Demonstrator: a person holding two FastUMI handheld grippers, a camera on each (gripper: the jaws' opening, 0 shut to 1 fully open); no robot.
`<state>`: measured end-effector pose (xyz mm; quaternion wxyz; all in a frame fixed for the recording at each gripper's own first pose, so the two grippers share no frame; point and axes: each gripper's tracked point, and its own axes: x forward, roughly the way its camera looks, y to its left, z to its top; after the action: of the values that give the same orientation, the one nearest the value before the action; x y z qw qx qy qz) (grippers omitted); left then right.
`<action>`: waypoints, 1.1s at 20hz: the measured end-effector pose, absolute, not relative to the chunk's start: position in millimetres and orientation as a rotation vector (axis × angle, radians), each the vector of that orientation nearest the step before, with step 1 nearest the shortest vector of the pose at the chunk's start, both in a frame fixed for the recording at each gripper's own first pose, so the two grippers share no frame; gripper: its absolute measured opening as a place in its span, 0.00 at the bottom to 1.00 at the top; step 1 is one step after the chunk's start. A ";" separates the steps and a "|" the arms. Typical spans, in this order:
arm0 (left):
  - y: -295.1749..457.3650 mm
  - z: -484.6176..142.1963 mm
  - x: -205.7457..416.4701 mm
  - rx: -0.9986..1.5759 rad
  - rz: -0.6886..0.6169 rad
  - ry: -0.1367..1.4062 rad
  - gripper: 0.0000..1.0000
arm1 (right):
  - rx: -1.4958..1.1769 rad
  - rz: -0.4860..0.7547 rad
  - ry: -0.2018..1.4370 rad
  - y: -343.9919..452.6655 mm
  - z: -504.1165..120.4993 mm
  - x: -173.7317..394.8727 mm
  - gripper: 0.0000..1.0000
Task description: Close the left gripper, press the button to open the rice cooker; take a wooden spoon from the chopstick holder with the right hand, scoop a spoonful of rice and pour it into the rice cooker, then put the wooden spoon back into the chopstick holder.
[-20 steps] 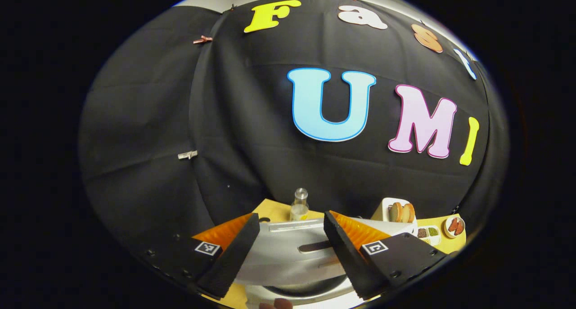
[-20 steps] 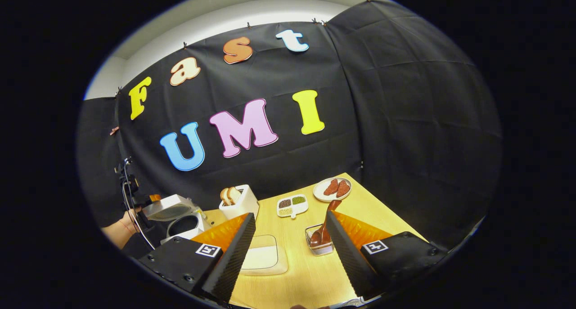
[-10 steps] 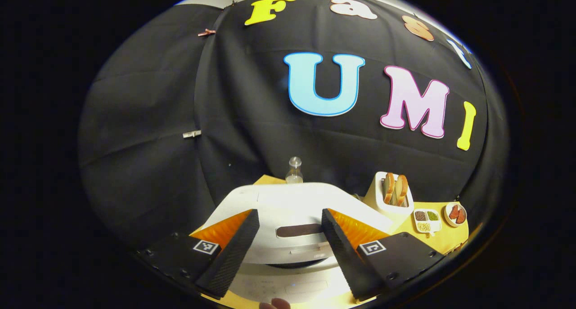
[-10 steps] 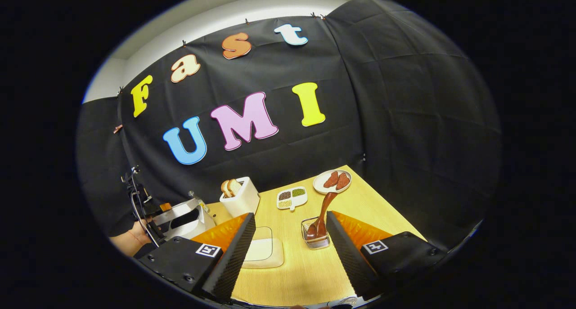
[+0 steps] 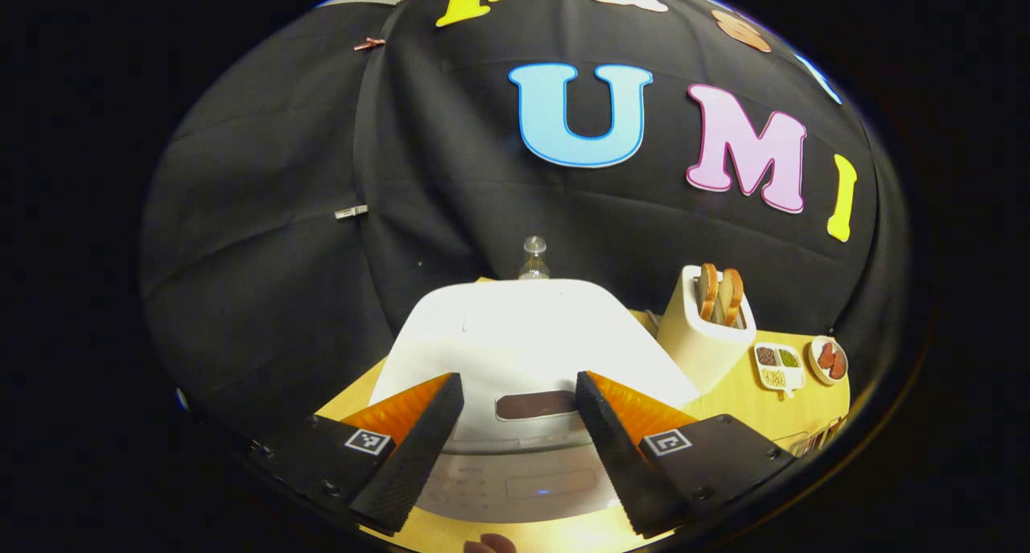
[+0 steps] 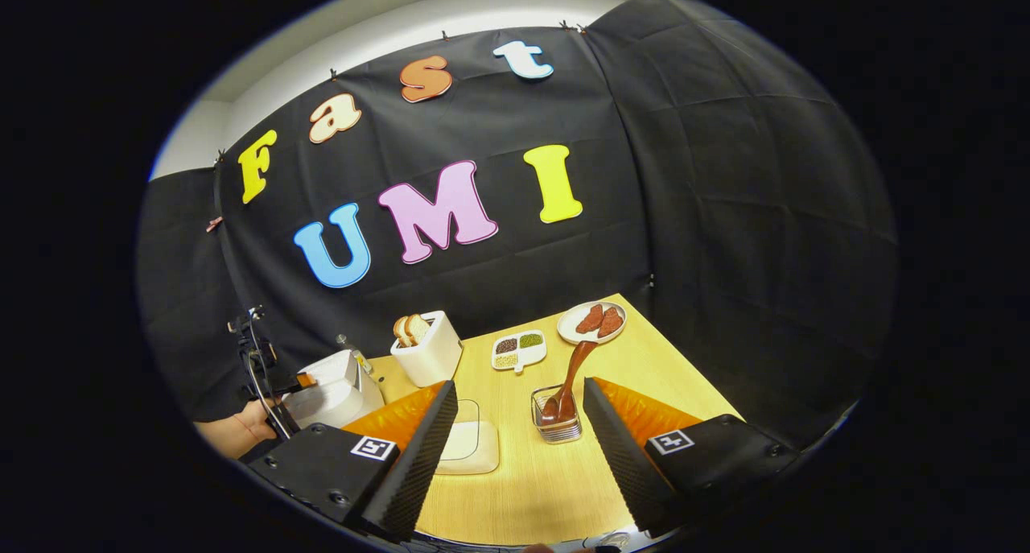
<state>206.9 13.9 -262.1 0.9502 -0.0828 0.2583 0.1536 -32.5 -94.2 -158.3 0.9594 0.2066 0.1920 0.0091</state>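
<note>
The left tool [image 5: 515,448] is gaping open, empty, over the white rice cooker [image 5: 523,340]. The right tool [image 6: 519,456] is hanging open above the desk [image 6: 555,489], the wooden spoon [image 6: 567,380] leaning in the chopstick holder [image 6: 555,424] at 12 o'clock.

white rice cooker [image 5: 531,328], brown wooden spoon [image 6: 568,376]
</note>
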 end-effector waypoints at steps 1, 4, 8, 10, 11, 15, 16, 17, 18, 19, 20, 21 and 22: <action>11.5 -267.8 204.3 -0.169 0.313 0.539 0.99 | 0.419 0.020 0.389 -93.7 -158.6 -31.7 0.98; 11.1 -272.2 204.2 -0.143 0.300 0.549 0.99 | 0.421 0.021 0.389 -92.5 -156.7 -29.2 0.98; 10.3 -277.0 204.5 -0.135 0.298 0.563 1.00 | 0.410 0.025 0.375 -88.8 -151.4 -27.8 0.98; 10.5 -276.9 206.1 -0.122 0.293 0.577 1.00 | 0.397 0.036 0.380 -82.5 -154.2 -29.6 0.98; 10.8 -276.4 205.8 -0.126 0.290 0.583 1.00 | 0.393 0.041 0.384 -79.3 -154.5 -30.6 0.98; 12.1 -267.7 207.4 -0.140 0.272 0.539 1.00 | 0.397 0.059 0.372 -69.6 -148.9 -33.1 0.98; 13.2 -261.5 206.2 -0.141 0.266 0.515 0.98 | 0.391 0.064 0.370 -68.0 -147.6 -32.9 0.98; 15.2 -248.4 205.4 -0.143 0.260 0.473 0.97 | 0.384 0.068 0.364 -66.1 -146.3 -32.0 0.98; 14.3 -232.6 204.9 -0.147 0.241 0.422 0.96 | 0.377 0.072 0.359 -64.7 -143.9 -31.3 0.98; 11.3 -214.8 202.3 -0.146 0.215 0.373 0.96 | 0.370 0.076 0.353 -63.5 -142.5 -30.2 0.98; 7.2 -198.0 196.0 -0.140 0.187 0.326 0.96 | 0.363 0.082 0.349 -60.4 -140.6 -28.6 0.98; 2.4 -180.5 190.7 -0.134 0.161 0.278 0.96 | 0.356 0.086 0.344 -58.5 -138.9 -26.6 0.98; -3.3 -165.0 185.2 -0.130 0.131 0.238 0.96 | 0.349 0.090 0.338 -56.9 -136.7 -23.7 0.98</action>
<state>185.2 -3.3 -165.0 0.9886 -0.0647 0.1188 0.0654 -23.7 -56.9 -136.7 0.9696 0.1725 0.1675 0.0446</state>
